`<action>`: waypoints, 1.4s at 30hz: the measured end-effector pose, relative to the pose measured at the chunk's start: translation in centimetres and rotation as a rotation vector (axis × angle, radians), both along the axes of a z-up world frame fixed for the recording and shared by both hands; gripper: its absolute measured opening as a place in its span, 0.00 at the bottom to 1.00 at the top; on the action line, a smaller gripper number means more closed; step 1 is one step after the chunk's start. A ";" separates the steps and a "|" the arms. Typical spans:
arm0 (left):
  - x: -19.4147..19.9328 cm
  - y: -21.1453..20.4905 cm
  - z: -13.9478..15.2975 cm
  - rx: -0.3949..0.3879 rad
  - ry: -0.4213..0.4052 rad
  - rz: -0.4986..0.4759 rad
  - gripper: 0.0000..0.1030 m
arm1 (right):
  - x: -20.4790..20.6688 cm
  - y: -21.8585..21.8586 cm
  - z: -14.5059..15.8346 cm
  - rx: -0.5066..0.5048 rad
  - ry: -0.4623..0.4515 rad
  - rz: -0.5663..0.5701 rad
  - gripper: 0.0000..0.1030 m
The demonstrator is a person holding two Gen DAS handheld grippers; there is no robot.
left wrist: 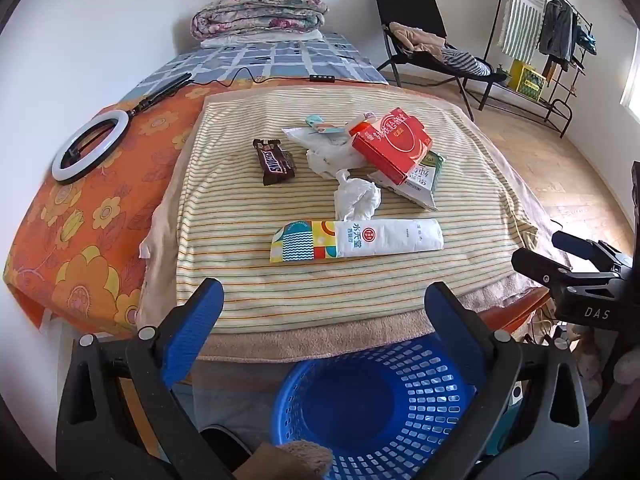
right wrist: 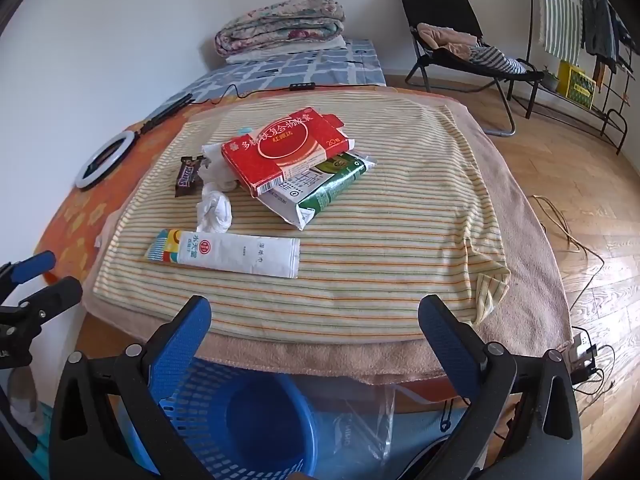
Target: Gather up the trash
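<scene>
Where the bed's orange floral sheet [left wrist: 80,216] fills the far left, a white ring light [left wrist: 90,148] is seen lying flat on it. Just to its right, a striped towel [left wrist: 320,280] is spread over the bed, and the trash is scattered on it. A dark Snickers wrapper [left wrist: 276,161] is placed furthest left, apart from the rest. Two crumpled white tissues [left wrist: 357,198] are found beside it, near the middle. In front of them, a long white wet-wipe packet [left wrist: 358,239] with a colourful end is laid crosswise. Further right, a red carton [left wrist: 394,144] is propped tilted on a flattened green-and-white milk carton [right wrist: 316,192]. Below the bed's near edge, a blue slotted basket [left wrist: 380,412] is seen with nothing visible inside it. The left gripper [left wrist: 324,300] is held over the basket with its jaws spread wide, gripping nothing. The right gripper [right wrist: 314,320] is likewise held wide apart and unloaded, beside it.
</scene>
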State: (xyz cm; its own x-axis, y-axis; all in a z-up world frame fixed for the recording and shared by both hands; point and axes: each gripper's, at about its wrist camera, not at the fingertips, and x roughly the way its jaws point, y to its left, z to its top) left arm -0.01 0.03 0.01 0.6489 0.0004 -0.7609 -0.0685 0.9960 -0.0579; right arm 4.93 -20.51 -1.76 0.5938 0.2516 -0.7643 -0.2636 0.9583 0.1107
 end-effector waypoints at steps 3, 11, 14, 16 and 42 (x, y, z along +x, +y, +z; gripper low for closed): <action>0.0 0.0 0.0 0.000 0.001 0.008 0.99 | 0.1 -0.1 0.0 0.004 0.002 -0.001 1.00; 0.2 0.4 -0.5 -0.033 0.015 0.006 0.99 | 0.3 0.0 -0.3 0.012 0.011 0.006 1.00; 0.2 0.4 -0.9 -0.039 0.019 0.009 0.99 | 0.4 0.0 -0.2 0.013 0.010 0.009 1.00; 0.2 0.4 -1.0 -0.040 0.019 0.009 0.99 | 0.0 0.3 -0.3 0.010 0.010 0.007 1.00; 0.5 0.6 -0.9 -0.040 0.030 0.014 0.99 | -0.3 0.1 -0.1 0.021 0.017 0.009 1.00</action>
